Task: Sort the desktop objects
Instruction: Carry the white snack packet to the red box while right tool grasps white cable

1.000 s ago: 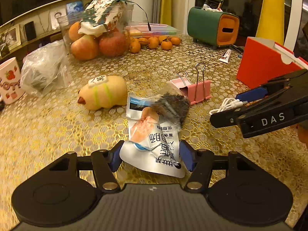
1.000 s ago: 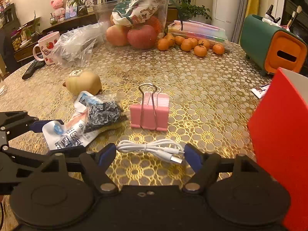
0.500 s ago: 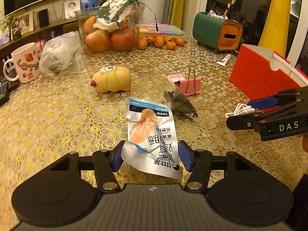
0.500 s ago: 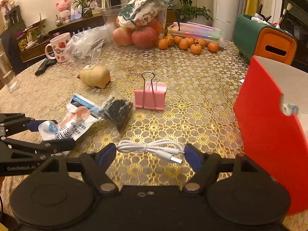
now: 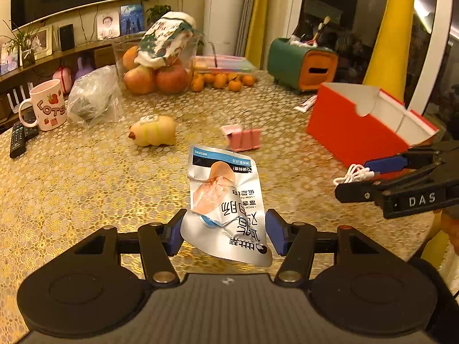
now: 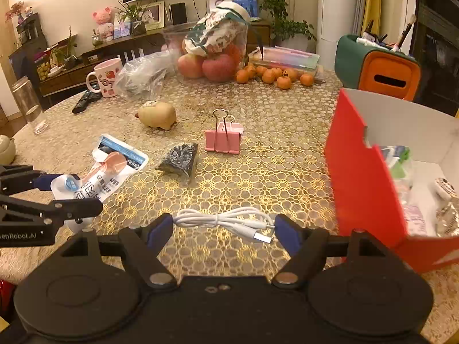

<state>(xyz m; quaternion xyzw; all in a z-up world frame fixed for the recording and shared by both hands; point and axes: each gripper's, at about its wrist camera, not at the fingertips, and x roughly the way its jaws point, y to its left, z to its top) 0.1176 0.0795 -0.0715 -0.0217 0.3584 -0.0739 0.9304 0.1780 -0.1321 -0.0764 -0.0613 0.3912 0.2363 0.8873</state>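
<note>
A: Status, left to right?

B: Left claw (image 5: 223, 230) is closed on the silver snack packet (image 5: 226, 206); the near end is pinched between the blue pads (image 5: 175, 233), and the far end is seen held clear of the table (image 5: 86, 177). In the right wrist view the packet's far end appears close to the table; contact cannot be told.

A: Middle of the table?

B: A small dark bag (image 6: 179, 157) is lying just right of the packet. A pink binder clip (image 6: 223, 140) is standing behind it, handles up. A yellow pig-shaped toy (image 6: 157, 117) is seen farther back, to the left.

A: Right side?

B: Right claw (image 6: 223, 229) is spread about as wide as the coiled white USB cable (image 6: 226, 222), which spans the gap. Whether the pads touch it cannot be told. The cable looks lifted off the table. A red box (image 6: 361, 180) is standing open just to the right, with several items already inside.
</note>
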